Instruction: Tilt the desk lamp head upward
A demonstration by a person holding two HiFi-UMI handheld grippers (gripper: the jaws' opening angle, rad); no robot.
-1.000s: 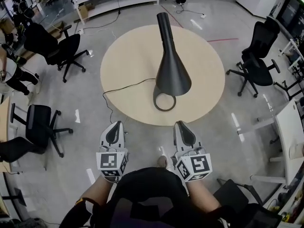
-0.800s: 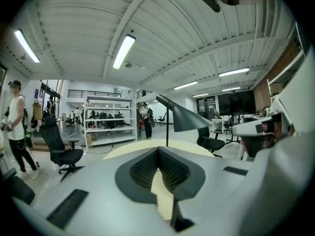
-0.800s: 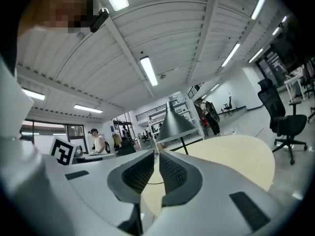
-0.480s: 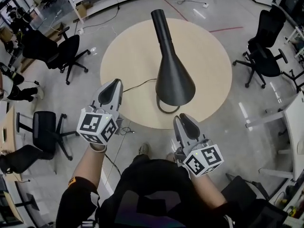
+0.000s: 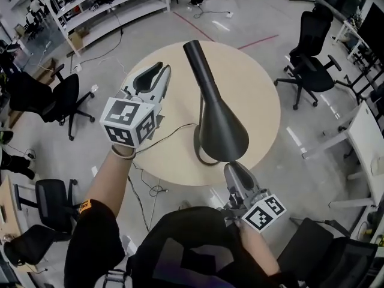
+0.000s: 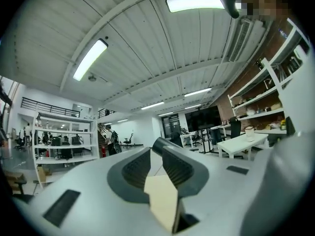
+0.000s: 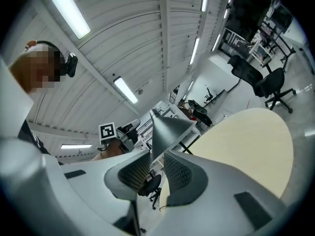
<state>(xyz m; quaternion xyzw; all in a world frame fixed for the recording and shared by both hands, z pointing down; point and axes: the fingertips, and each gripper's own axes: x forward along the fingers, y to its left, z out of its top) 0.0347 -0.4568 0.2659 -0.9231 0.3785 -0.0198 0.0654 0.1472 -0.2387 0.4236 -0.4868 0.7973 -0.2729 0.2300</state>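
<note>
The dark desk lamp stands on the round beige table (image 5: 255, 95). Its cone head (image 5: 222, 131) points down over the ring base (image 5: 201, 155), and its neck end (image 5: 192, 48) rises toward the back. My left gripper (image 5: 161, 71) is raised over the table's left part, left of the neck and apart from it, shut with only a thin slit between its jaws. My right gripper (image 5: 231, 170) is low at the table's front edge, just below the lamp head, shut on nothing. In the right gripper view the lamp head (image 7: 165, 127) rises just beyond the jaws. The neck end (image 6: 158, 144) shows past the left jaws.
The lamp's black cable (image 5: 165, 137) runs off the table's left edge to the floor. Black office chairs stand at the right (image 5: 309, 41) and left (image 5: 57, 101). White shelving (image 5: 102, 2) lines the back and a white desk (image 5: 369, 143) sits at the right.
My left gripper has risen from beside my body and moved forward over the table's left side. The right gripper stayed low and crept closer to the lamp head.
</note>
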